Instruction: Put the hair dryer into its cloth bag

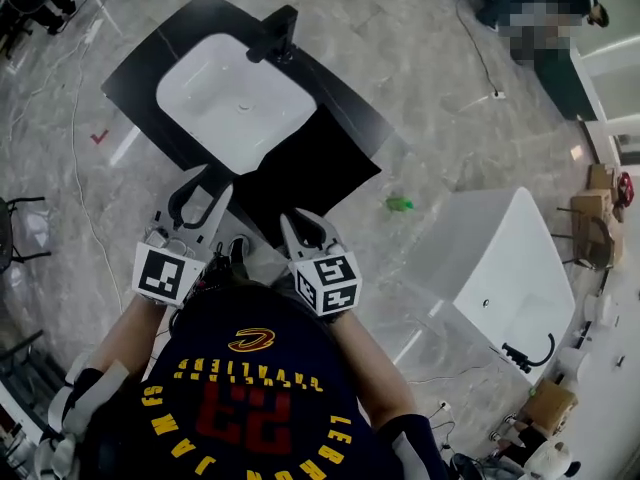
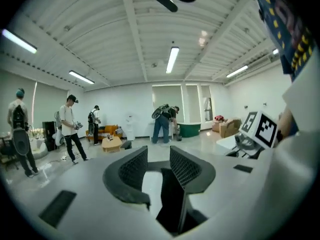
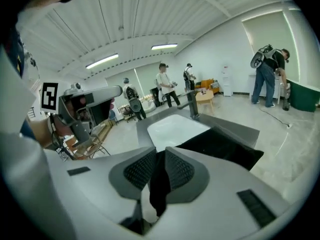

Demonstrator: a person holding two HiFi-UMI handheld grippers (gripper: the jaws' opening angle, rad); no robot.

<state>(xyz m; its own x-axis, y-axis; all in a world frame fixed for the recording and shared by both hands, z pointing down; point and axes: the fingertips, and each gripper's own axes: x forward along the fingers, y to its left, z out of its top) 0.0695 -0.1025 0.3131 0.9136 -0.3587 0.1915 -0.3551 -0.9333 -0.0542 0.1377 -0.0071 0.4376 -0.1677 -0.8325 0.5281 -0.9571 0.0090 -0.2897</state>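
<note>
While your right gripper (image 1: 302,226) pinches the black cloth bag (image 1: 315,173) at the counter's (image 1: 345,103) near edge, your left gripper's (image 1: 200,193) jaws stand spread.

The head camera looks from above the person steeply down on the white basin (image 1: 235,103) and the black cloth (image 1: 320,178), with the left gripper (image 1: 205,186) and the right gripper (image 1: 300,218) close below it. The left gripper's camera sits just behind its own jaws and faces almost level across the room (far people (image 2: 70,129), ceiling lamps (image 2: 172,59)). The right gripper's camera tilts a little down, so it shares the basin and the cloth with the head view.
</note>
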